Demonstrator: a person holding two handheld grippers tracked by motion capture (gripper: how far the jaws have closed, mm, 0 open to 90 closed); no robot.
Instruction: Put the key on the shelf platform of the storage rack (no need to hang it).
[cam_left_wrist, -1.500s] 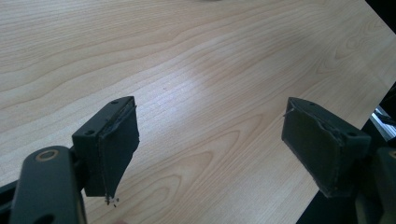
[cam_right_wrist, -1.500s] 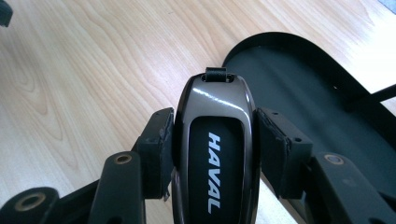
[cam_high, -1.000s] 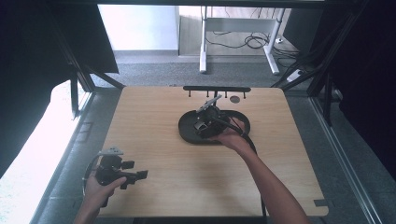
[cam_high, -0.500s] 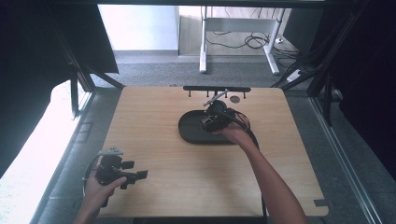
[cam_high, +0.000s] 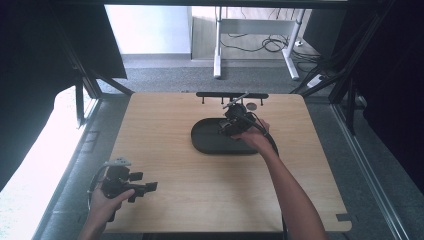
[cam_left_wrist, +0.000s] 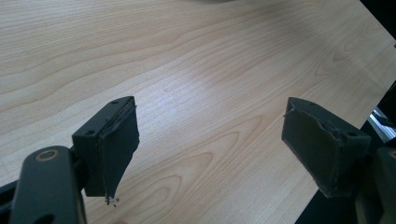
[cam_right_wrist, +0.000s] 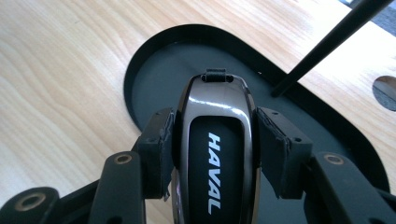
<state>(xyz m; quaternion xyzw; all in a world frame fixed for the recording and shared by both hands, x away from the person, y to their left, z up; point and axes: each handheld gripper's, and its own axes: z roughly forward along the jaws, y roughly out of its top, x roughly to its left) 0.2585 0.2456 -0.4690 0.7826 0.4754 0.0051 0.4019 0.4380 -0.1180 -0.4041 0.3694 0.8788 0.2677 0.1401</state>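
A glossy black car key fob (cam_right_wrist: 215, 116) marked HAVAL sits upright between the jaws of my right gripper (cam_right_wrist: 215, 140), which is shut on it. The fob hangs just above a black oval tray (cam_right_wrist: 149, 74), over its right far part. In the high view the right gripper (cam_high: 231, 122) is over that tray (cam_high: 207, 142), with the hand behind it. My left gripper (cam_high: 145, 188) is at the table's near left corner, held low. Its jaws stand wide open in the left gripper view (cam_left_wrist: 210, 144) with only bare wood between them.
A thin black rack (cam_high: 232, 95) with small pegs runs along the table's far edge, and one of its rods (cam_right_wrist: 327, 44) slants past the tray. A round hole (cam_right_wrist: 385, 91) lies in the table top beside the tray. The wooden table (cam_high: 200, 200) spreads between the two grippers.
My right gripper has moved a little farther back and to the right over the tray, still holding the fob. The left gripper has stayed put.
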